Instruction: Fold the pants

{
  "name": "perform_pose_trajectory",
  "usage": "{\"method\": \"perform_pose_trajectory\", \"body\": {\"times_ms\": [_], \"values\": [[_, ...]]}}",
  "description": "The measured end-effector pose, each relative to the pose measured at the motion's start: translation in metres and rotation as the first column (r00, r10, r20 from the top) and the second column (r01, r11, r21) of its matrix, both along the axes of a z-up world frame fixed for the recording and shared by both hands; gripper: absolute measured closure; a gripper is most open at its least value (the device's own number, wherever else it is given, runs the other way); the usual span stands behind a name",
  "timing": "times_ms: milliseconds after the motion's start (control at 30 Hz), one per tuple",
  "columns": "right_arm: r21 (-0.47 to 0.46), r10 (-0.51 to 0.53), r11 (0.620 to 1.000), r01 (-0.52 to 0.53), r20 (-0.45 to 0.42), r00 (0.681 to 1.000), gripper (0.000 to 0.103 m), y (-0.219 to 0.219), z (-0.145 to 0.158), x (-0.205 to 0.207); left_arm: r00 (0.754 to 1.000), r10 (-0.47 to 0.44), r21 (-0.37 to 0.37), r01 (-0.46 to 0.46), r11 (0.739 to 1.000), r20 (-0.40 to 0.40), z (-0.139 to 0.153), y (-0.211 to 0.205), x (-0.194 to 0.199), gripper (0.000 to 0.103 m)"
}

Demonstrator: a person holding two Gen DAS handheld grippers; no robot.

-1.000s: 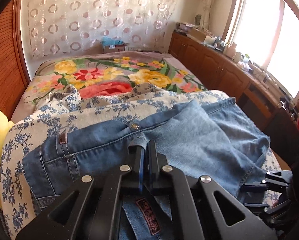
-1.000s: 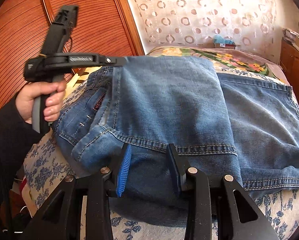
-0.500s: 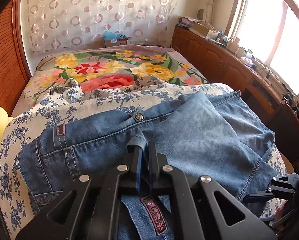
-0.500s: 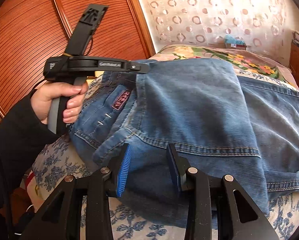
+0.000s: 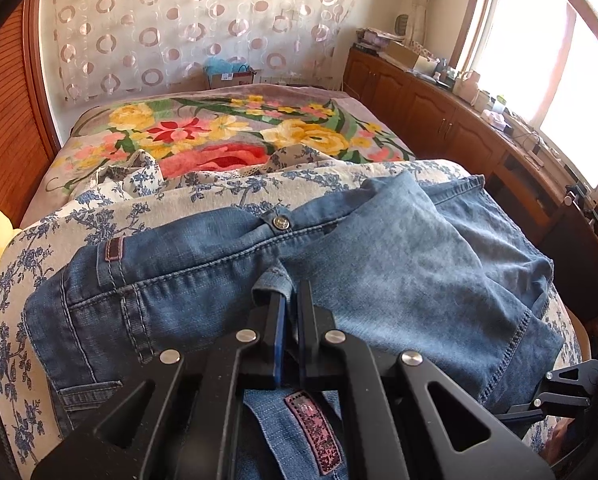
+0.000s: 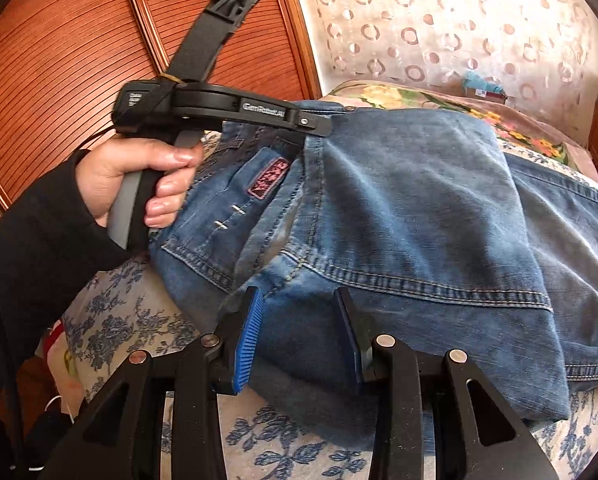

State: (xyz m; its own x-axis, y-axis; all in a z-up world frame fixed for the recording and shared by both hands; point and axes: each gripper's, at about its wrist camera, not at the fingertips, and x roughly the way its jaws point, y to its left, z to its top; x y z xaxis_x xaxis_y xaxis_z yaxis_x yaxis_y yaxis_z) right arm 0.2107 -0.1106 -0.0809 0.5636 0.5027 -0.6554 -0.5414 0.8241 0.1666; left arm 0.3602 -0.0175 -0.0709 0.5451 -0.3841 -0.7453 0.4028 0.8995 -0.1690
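The left gripper (image 5: pixel 291 300) is clamped tight on a small fold of denim at the waistband of the one pair of blue jeans (image 5: pixel 399 272), its two black fingers pressed together with only cloth between them. The person's left hand (image 6: pixel 139 176), in a black sleeve (image 6: pixel 39 220), grips its handle. The right gripper (image 6: pixel 299 312) stands part open over the near edge of the jeans; its two blue-ribbed pads (image 6: pixel 251 332) are apart, with denim lying below the gap, and they pinch nothing.

The jeans lie partly folded across the near end of the bed, one leg panel laid over the rest. On them show one metal waist button (image 5: pixel 279 222), one pink rectangular label (image 6: pixel 269 178) beside the left gripper, and one small maroon tab (image 5: pixel 113 248) at the waistband. Two short white stitch marks (image 6: pixel 229 216) sit on the back pocket.

Under the jeans is one blue-flowered cream cover (image 5: pixel 39 320); beyond it, one blanket with large yellow and red flowers (image 5: pixel 219 132). One ring-patterned curtain (image 5: pixel 199 20) hangs at the far wall, and one run of wooden cabinets (image 5: pixel 439 120) stands below the bright window (image 5: pixel 559 80).
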Motion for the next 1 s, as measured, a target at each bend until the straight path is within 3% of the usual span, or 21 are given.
{"method": "perform_pose_trajectory", "body": {"times_ms": [200,233,333,600,767,1000], "values": [[-0.033,-0.01,0.999,0.01,-0.002,1.0,0.068,0.005,-0.004,0.006,1.0,-0.008,0.002,0.008,1.0,0.003,-0.001,-0.001,0.0,0.098],[-0.041,-0.013,0.999,0.013,0.003,1.0,0.086,0.005,-0.004,0.006,1.0,-0.013,0.003,0.013,1.0,0.004,0.0,-0.002,-0.001,0.098],[-0.046,-0.013,0.999,0.012,-0.008,1.0,0.103,0.004,-0.005,0.009,1.0,-0.02,0.006,0.02,1.0,0.01,0.002,-0.004,-0.004,0.099],[0.024,0.032,0.999,-0.033,0.033,0.999,0.103,0.0,0.007,-0.009,0.996,-0.029,-0.056,0.034,0.998,0.082,0.04,0.004,-0.023,0.101],[0.049,-0.009,0.999,0.006,0.069,0.998,0.103,-0.013,0.021,-0.017,0.991,-0.023,-0.051,0.03,0.998,0.132,0.066,0.013,-0.036,0.101],[0.052,-0.038,0.998,0.032,0.125,0.991,0.09,-0.019,0.035,-0.035,0.981,0.044,-0.077,-0.031,0.997,0.187,0.097,0.053,-0.046,0.101]]}}
